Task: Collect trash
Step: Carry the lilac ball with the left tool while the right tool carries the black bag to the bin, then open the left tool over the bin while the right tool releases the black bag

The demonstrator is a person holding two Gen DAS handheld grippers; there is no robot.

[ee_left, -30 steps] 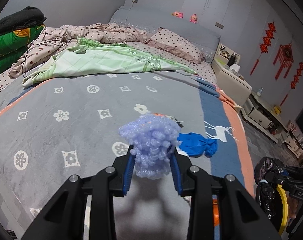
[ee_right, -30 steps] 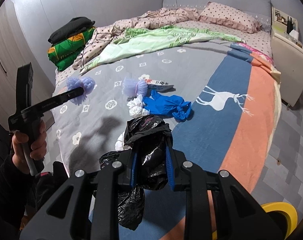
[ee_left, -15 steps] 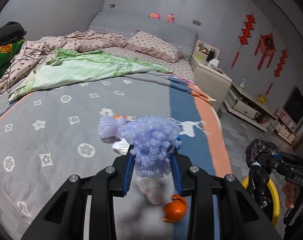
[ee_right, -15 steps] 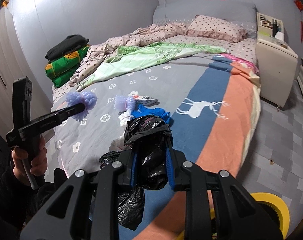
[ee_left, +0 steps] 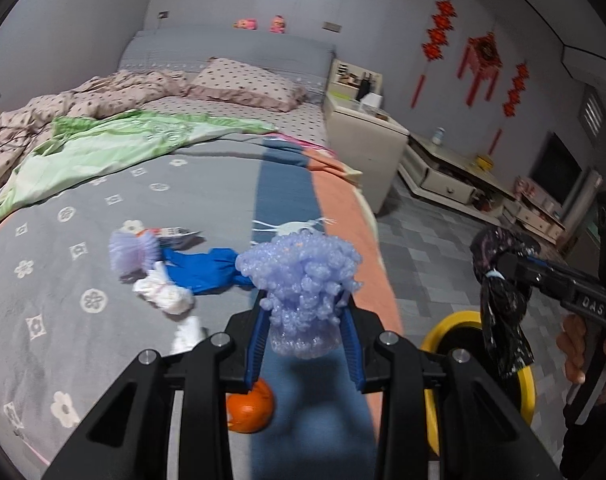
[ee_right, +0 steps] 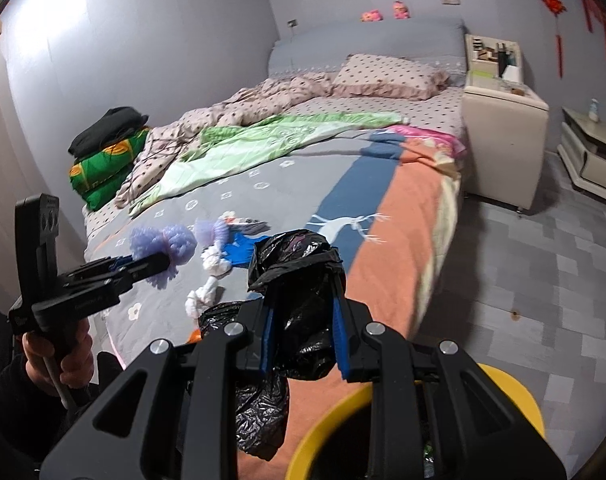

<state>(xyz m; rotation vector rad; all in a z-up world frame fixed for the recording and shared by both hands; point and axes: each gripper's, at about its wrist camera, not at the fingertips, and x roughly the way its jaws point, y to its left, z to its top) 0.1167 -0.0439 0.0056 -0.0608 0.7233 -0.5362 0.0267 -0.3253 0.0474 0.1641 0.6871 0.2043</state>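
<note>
Both tongs have swung toward the yellow bin (ee_left: 479, 354) at four o'clock, left tongs (ee_left: 305, 334) clamping the purple puff (ee_left: 301, 280), right tongs (ee_right: 303, 338) pinching the black bag (ee_right: 299, 312), so dumping looks next.

On the bed (ee_left: 207, 184), a glove (ee_left: 201, 266) lies between a foam net (ee_left: 133, 250) on its left and the bed's edge on its right, with a wad of tissue (ee_left: 165, 296) just in front and an orange peel (ee_left: 250, 408) nearer still. A pillow (ee_left: 247, 84) sits at the bed's far end, a nightstand (ee_left: 367, 140) to its right. A bin (ee_right: 415, 432) stands on the floor right of the bed.
</note>
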